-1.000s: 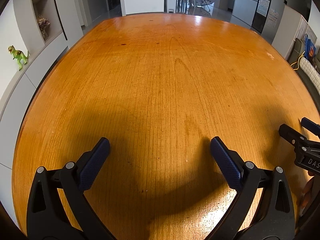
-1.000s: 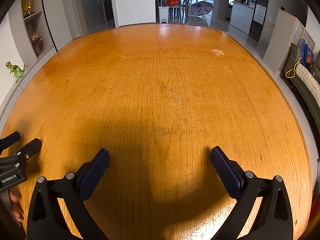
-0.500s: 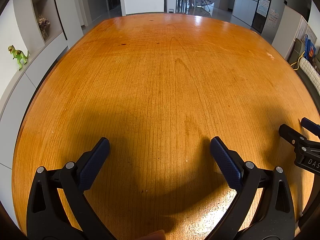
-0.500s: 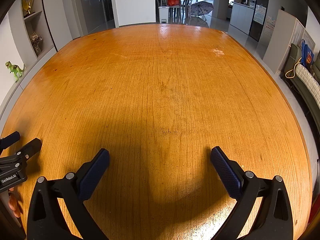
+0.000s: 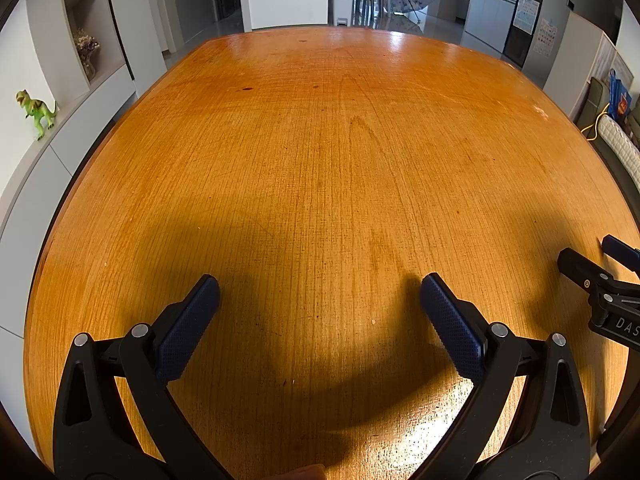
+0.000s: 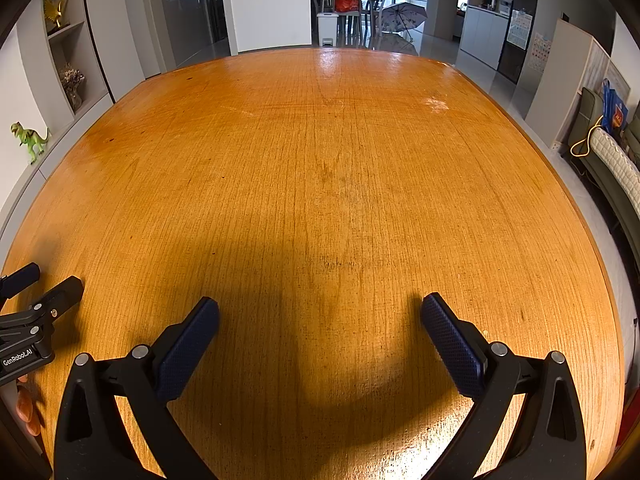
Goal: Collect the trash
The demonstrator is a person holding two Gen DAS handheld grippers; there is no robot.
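I see no trash in either view. My left gripper (image 5: 320,292) is open and empty, low over the near end of a large orange wooden table (image 5: 340,152). My right gripper (image 6: 320,312) is open and empty too, beside it to the right. The right gripper's fingers (image 5: 580,268) show at the right edge of the left wrist view. The left gripper's fingers (image 6: 60,292) show at the left edge of the right wrist view.
A low white cabinet with a green toy dinosaur (image 5: 35,111) runs along the table's left side. A sofa with a yellow cable (image 6: 608,156) stands to the right. Chairs, a white bin (image 6: 330,28) and an open umbrella (image 6: 402,16) stand beyond the far edge.
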